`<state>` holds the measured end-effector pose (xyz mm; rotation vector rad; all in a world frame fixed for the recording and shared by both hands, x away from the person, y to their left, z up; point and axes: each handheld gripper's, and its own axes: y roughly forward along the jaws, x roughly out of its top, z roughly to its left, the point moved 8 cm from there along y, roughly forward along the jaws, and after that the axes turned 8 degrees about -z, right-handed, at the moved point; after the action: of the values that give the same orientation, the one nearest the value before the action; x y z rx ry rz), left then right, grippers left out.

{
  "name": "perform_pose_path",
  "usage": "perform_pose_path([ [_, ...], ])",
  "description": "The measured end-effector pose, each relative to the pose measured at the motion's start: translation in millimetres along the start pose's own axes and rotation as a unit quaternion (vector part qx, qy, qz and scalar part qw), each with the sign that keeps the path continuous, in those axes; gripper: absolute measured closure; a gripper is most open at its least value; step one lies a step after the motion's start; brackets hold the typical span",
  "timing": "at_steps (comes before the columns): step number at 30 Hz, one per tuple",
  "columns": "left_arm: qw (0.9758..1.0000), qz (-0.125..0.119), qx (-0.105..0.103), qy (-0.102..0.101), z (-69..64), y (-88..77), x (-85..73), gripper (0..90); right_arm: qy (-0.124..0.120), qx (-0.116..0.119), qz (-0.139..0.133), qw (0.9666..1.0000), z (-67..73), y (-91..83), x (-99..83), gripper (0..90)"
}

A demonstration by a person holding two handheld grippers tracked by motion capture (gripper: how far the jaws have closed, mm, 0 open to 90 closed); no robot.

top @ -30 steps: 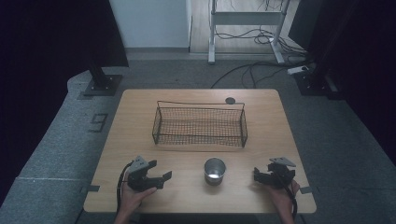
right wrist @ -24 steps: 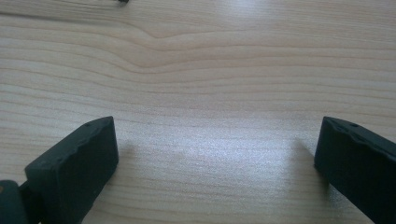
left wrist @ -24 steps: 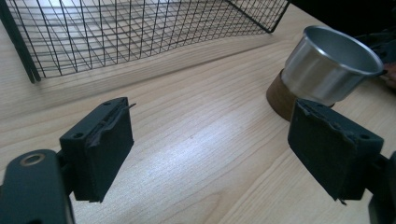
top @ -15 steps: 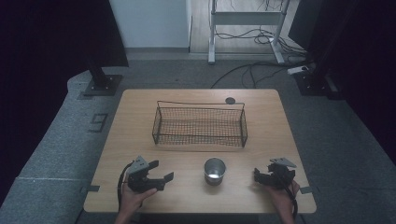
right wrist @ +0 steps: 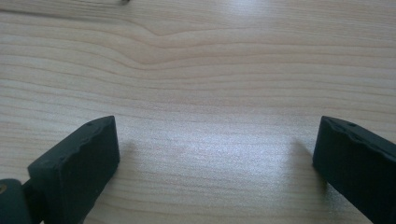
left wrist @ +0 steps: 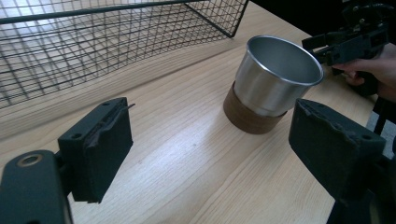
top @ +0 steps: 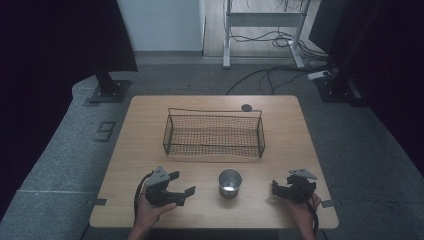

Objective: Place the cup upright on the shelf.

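Wooden tabletop (top: 150, 125) | my left gripper (left wrist: 210, 154), jaws just widening and empty, faces steel cup (left wrist: 273, 79) before wire basket (top: 214, 132) | right gripper (right wrist: 215, 154) apart, idle | risk: off-centre approach tips cup

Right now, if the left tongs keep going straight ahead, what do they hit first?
Probably the metal cup: it stands just ahead of the open left tongs, slightly toward one jaw, with bare table between. Depth is hard to judge.
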<state>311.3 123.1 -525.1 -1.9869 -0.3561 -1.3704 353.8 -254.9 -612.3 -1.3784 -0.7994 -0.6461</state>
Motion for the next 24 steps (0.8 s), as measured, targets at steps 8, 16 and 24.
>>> perform_pose_path([
  [8,0.9997,0.009,-0.023,0.009,-17.3,13.2,1.0,13.1,0.0,0.0,0.0,1.0,0.0,0.0,0.0,0.4],
  [16,0.999,0.023,-0.033,0.018,-29.3,23.4,0.0,13.0,0.001,-0.001,0.0,1.0,0.1,-0.3,-0.1,0.8],
  [24,0.9988,0.026,-0.036,0.02,-34.5,34.2,2.0,13.1,0.002,-0.003,-0.002,1.0,-0.1,-0.6,-0.1,1.6],
])
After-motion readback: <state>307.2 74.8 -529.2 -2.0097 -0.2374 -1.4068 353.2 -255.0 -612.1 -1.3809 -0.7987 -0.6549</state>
